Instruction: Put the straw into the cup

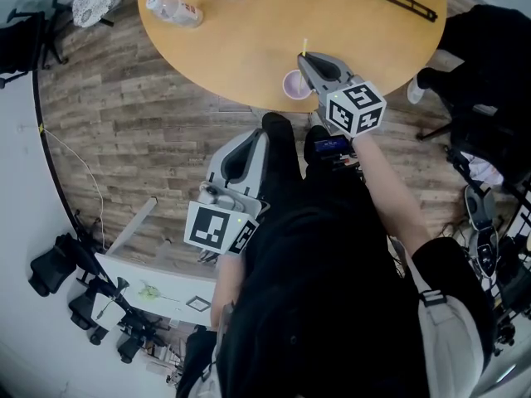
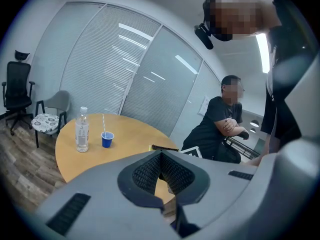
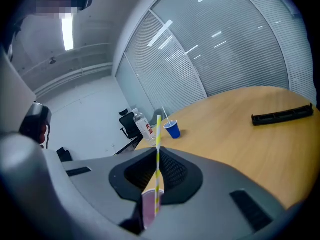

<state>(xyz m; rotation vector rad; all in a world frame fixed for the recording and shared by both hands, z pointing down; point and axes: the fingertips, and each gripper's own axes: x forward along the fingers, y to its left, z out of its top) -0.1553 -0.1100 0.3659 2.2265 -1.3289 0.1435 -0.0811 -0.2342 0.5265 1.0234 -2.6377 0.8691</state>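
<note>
Tabletop point(image 3: 240, 129): straw point(image 3: 158, 134) upright over cup point(image 3: 148, 209).

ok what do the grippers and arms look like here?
The left gripper and right gripper are both smooth grey shells tapering to a beak, with black ribbed pads inside. Each carries a cube of black-and-white square markers. The right one also has a dark unit with a blue-lit screen. The person wears a black top, forearms uncovered.
</note>
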